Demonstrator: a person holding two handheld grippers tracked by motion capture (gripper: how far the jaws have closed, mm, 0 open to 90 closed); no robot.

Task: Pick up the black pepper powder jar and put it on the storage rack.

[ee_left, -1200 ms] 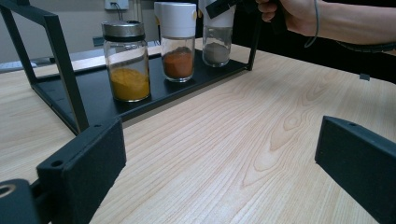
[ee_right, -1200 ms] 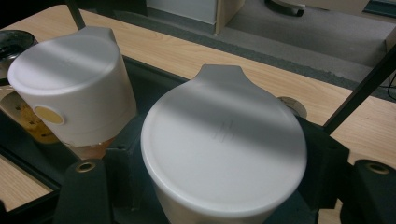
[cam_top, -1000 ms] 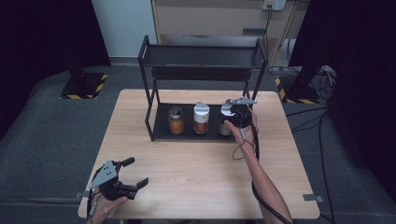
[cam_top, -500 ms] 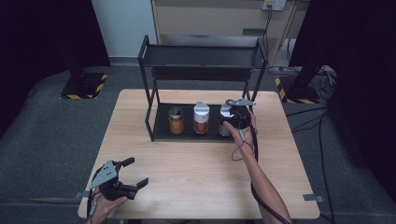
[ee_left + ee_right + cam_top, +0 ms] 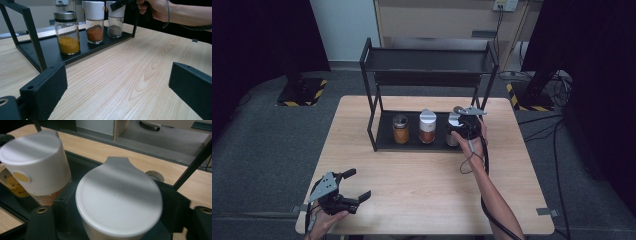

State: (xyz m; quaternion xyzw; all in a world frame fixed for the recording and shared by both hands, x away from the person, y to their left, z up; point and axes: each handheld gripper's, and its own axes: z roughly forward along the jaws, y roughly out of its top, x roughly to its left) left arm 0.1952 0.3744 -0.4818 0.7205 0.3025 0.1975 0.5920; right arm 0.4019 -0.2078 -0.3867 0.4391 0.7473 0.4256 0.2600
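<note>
wooden table (image 5: 427,175) | right gripper (image 5: 460,131): jaws just eased apart, flanking white-capped jar (image 5: 118,202) | left gripper (image 5: 120,87): spread wide, empty

spice jars (image 5: 427,127): 3 | rack (image 5: 377,132): 1 | table (image 5: 422,190): 1 | hand-held grippers (image 5: 354,185): 2

white-capped jar (image 5: 118,202), grey powder; black rack (image 5: 384,140).

Your table (image 5: 422,175) is bright and evenly lit from above, but the room around it is dark. Shadows are soft. Up close, the white lid (image 5: 120,197) looks blurry. The near black pads (image 5: 47,87) look soft too.
</note>
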